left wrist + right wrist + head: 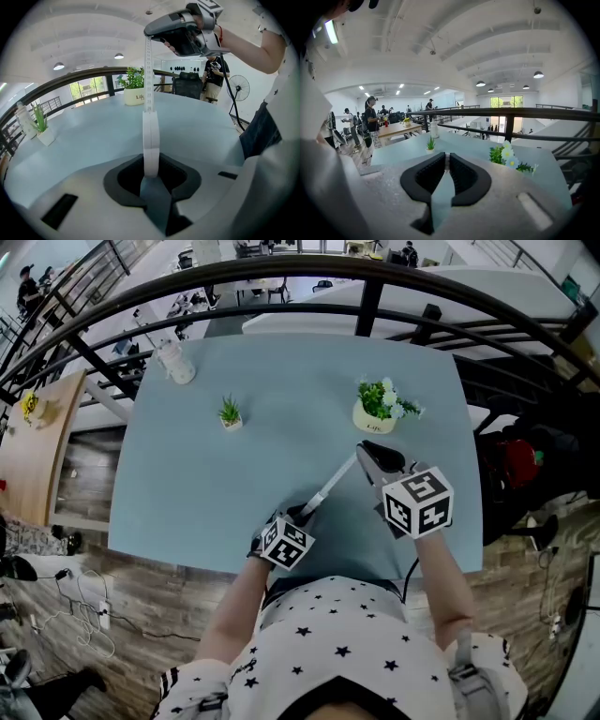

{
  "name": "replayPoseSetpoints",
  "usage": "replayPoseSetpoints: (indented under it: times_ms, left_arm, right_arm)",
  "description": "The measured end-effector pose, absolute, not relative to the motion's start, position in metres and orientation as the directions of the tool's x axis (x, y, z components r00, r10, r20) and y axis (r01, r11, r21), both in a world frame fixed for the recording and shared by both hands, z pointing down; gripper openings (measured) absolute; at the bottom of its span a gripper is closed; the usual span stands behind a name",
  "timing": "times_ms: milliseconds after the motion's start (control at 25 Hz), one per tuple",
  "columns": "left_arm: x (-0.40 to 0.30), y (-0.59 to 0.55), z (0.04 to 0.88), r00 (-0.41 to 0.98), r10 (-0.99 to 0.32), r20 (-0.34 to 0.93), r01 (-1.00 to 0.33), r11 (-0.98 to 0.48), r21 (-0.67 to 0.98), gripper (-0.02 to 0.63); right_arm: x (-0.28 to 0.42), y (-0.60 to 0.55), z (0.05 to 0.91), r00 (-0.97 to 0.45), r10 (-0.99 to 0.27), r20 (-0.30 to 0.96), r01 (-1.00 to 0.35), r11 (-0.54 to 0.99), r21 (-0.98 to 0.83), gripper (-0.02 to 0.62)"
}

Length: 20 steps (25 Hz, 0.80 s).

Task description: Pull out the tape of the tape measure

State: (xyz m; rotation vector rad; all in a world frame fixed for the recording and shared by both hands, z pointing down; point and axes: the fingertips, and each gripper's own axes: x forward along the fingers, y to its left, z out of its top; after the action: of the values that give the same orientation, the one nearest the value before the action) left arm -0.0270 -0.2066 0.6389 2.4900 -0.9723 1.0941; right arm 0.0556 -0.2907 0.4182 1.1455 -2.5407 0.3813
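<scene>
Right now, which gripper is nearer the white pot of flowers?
Right. The right gripper sits just short of the pot of flowers, apart from it; the left gripper is farther back, down-left in the head view.

blue table bears small plant, flower pot and white bottle.

The only lettering I can make out stands on the pale pot of the flowering plant, at the far right of the counter. It begins "Lif", and the tape crosses in front of whatever follows. The tape itself carries fine printed graduation marks along its length, too small to read as numbers.
</scene>
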Motion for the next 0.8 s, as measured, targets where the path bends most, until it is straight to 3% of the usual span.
replayPoseSetpoints:
  times_ms: [800]
  left_arm:
    - [-0.027, -0.207, 0.639, 0.499, -0.470, 0.728, -0.662, -0.749, -0.029, 0.086]
  right_arm:
    - [0.074, -0.307, 0.381, -0.609, -0.700, 0.374, -0.766, 0.640, -0.049, 0.038]
